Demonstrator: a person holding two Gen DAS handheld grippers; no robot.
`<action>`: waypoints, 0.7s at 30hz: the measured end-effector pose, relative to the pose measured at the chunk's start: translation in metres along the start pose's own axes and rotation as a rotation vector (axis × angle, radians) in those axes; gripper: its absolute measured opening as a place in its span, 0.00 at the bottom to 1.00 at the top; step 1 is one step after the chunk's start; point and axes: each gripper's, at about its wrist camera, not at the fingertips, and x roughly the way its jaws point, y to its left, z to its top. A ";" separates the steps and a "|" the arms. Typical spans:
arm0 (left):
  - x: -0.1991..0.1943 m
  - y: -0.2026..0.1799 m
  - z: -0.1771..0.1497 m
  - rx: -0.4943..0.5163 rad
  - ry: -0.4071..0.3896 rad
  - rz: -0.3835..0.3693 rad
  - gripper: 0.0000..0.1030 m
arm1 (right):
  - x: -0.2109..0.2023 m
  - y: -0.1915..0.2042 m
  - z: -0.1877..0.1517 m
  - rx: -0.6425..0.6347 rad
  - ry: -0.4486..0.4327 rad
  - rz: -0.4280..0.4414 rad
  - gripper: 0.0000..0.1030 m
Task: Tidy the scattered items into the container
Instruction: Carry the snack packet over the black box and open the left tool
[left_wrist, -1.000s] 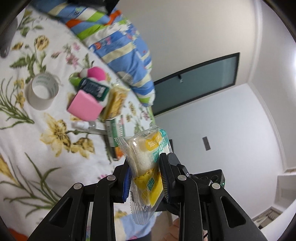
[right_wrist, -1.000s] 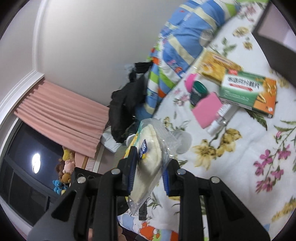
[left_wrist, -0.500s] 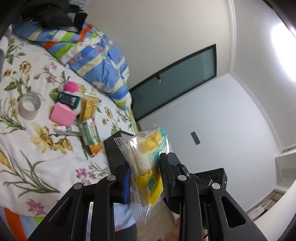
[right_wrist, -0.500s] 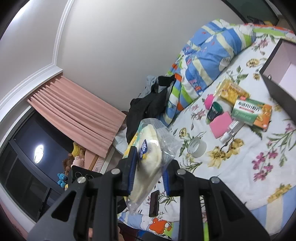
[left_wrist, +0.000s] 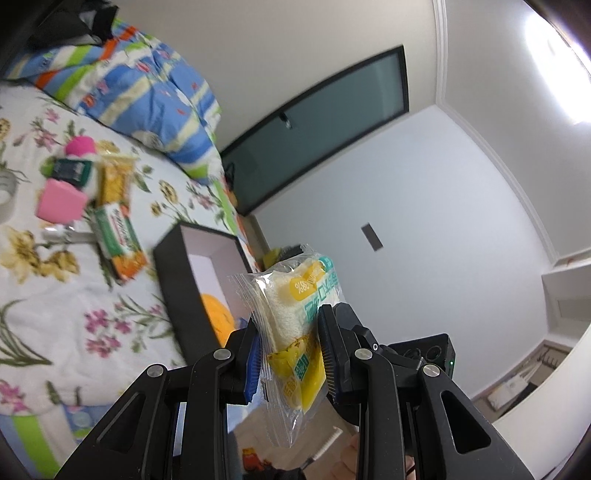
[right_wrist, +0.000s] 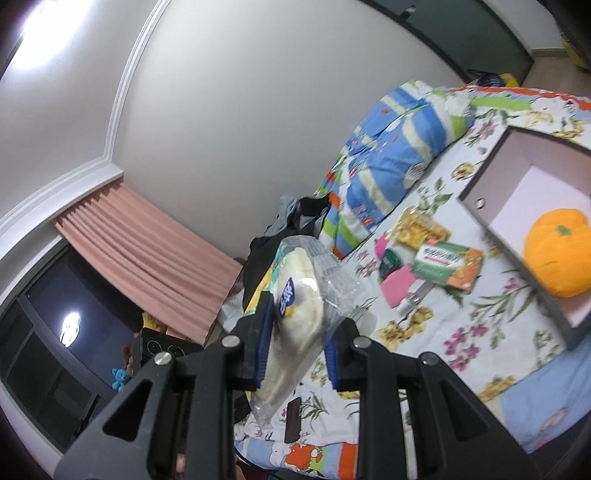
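The bed (right_wrist: 491, 332) with a flowered sheet carries a black box (right_wrist: 491, 206), a green-orange carton (right_wrist: 447, 266), a pink block (right_wrist: 397, 285) and a striped quilt (right_wrist: 391, 155).

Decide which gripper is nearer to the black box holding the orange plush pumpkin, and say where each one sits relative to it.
Left, though not by much. The left gripper, shut on a snack packet, hangs just beside the black box. The right gripper, shut on a bread packet, is farther away across the bedspread.

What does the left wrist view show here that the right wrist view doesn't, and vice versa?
Left wrist only: the left hand-held gripper clamping a yellow-green snack pack.
Right wrist only: the right hand-held gripper clamping a cream bun pack, plus pink curtains.
Both: the black box holding an orange plush pumpkin, and the green-orange medicine box on the bed.
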 end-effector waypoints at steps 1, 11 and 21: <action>0.006 -0.002 -0.002 0.002 0.009 -0.003 0.27 | -0.005 -0.004 0.002 0.005 -0.008 -0.005 0.24; 0.104 -0.019 -0.025 0.012 0.139 -0.019 0.27 | -0.059 -0.070 0.031 0.077 -0.096 -0.075 0.26; 0.190 -0.005 -0.039 -0.017 0.241 -0.005 0.27 | -0.082 -0.142 0.058 0.170 -0.125 -0.129 0.26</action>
